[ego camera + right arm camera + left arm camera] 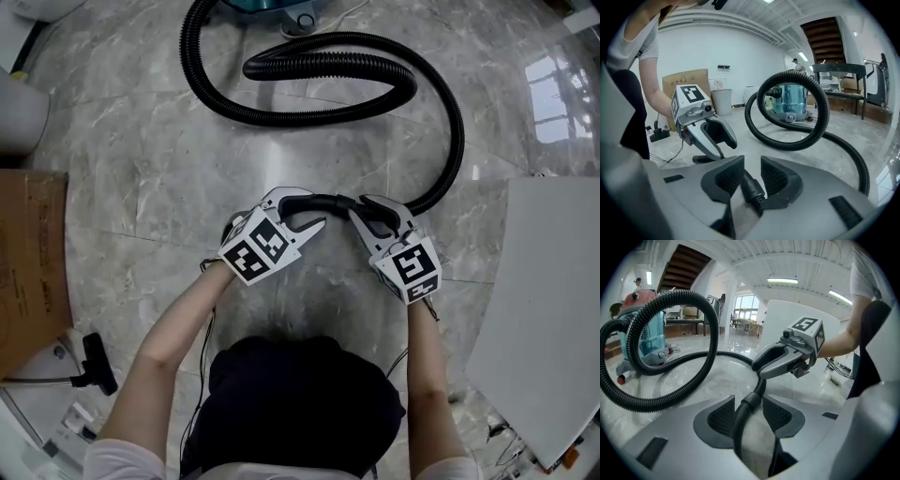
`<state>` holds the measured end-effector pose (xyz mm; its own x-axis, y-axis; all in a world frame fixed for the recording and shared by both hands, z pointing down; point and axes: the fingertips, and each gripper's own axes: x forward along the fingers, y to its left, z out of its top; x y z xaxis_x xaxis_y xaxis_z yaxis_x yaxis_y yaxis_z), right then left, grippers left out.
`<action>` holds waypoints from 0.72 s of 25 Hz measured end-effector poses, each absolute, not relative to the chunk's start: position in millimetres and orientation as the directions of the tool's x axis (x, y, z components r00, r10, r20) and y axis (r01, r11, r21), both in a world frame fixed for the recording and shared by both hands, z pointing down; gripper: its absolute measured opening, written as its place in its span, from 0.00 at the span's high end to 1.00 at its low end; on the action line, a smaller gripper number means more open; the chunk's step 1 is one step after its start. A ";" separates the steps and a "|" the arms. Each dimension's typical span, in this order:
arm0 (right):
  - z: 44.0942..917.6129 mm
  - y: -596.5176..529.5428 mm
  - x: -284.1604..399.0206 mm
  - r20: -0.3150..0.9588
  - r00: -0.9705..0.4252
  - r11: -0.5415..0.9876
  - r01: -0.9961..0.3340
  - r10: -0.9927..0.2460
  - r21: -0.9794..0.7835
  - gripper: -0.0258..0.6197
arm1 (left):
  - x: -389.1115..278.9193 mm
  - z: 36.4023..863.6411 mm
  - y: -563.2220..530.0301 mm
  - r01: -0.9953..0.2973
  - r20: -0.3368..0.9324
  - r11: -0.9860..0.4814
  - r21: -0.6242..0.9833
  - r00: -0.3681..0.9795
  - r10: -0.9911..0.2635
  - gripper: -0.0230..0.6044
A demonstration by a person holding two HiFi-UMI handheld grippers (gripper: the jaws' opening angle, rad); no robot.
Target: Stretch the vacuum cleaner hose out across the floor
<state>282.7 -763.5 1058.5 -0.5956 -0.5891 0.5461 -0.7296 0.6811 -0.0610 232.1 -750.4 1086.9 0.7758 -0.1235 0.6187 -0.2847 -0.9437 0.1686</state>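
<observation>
Hose end lies crosswise, its long axis running from hand to hand; left gripper and right gripper each straddle it, jaws apart, unclamped.

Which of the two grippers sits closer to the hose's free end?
The left gripper: it straddles the smooth end tube of the black ribbed vacuum hose, while the right gripper straddles the collar where ribbing starts.
</observation>
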 end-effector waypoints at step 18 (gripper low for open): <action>1168.0 -744.1 289.0 0.808 -0.483 0.886 -0.453 -0.338 0.100 0.54 | 229.6 1157.5 -750.4 -0.193 0.744 -0.969 0.157 0.668 -0.013 0.59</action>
<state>289.0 -744.1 1168.0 -0.4834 -0.3378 0.8076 -0.4527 0.8860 0.0997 229.6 -750.4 1157.5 0.6676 -0.0126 0.7444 -0.1930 -0.9686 0.1568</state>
